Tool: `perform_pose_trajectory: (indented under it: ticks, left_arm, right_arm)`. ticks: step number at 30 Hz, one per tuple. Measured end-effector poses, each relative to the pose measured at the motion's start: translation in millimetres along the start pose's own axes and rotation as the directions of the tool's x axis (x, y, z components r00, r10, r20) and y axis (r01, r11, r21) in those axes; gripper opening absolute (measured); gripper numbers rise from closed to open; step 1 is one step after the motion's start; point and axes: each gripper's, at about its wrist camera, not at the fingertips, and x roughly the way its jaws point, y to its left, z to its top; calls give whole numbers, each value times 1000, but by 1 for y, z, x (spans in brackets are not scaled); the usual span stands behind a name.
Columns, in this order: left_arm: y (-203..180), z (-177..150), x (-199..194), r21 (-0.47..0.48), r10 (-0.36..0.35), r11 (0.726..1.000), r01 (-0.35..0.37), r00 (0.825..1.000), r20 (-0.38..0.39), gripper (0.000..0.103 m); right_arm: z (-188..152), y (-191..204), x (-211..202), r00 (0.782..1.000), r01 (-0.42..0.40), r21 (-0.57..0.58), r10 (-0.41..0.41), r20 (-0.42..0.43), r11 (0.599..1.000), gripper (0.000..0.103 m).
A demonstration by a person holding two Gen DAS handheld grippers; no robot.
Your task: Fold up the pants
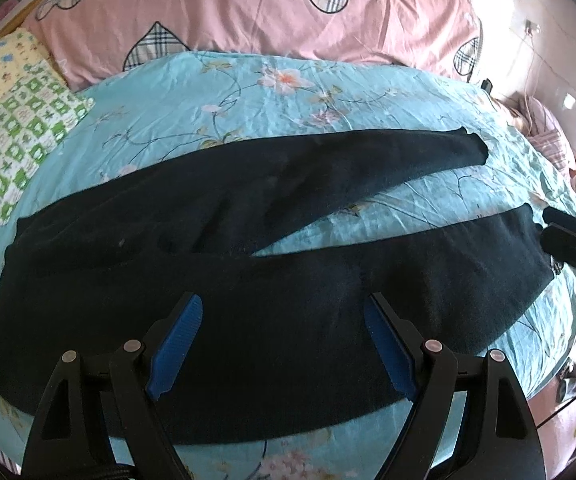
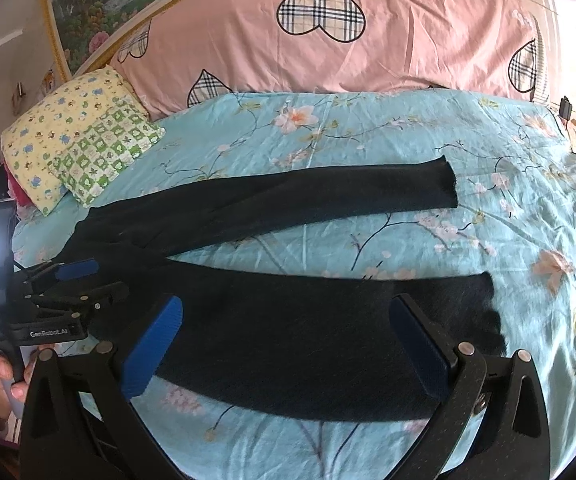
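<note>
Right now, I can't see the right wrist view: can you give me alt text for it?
Dark pants lie flat on a turquoise floral bedsheet, legs spread apart in a V, hems to the right. The right hand-held gripper is open above the nearer leg, holding nothing; the left hand-held gripper sits near the waistband at left. Pillows and a pink quilt lie behind.

Bed sheet [image 1: 247, 96]: turquoise with a pale blossom-and-branch print, wrinkled, covering the bed.
Pink quilt [image 2: 368, 52]: pink with plaid hearts outlined in black, lying along the far edge of the bed.
Yellow pillow [image 2: 47, 136]: pale yellow with small blue and green prints, far left on the bed.
Green pillow [image 2: 103, 148]: green-and-white checks, resting against the near side of the yellow one.
Framed picture [image 2: 99, 12]: flowers and trees in a gilt frame, on the wall behind the quilt.
</note>
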Motion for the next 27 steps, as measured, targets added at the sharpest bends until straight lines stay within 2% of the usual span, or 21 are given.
perform_pose_trajectory:
  ticks: [5,10,16,27]
  left_arm:
    - [1,25,16,50,-28,998,29,999,-22,84]
    - [2,66,35,98,-45,994,47,999,-25,84]
    - [3,105,65,111,-99,988,105,993,-59,84]
    - [-7,154,122,192,-163,964,184,979,-120,84]
  right_arm:
    - [18,-20,8,1000,12,17,-12,-4,1000,103]
    - [44,-46,19,1000,21,23,-21,-7,1000,102]
    - [75,-77,36,999,43,41,-42,-4,998,101]
    - [105,-124,74,997,50,114,-43,-57,992,95]
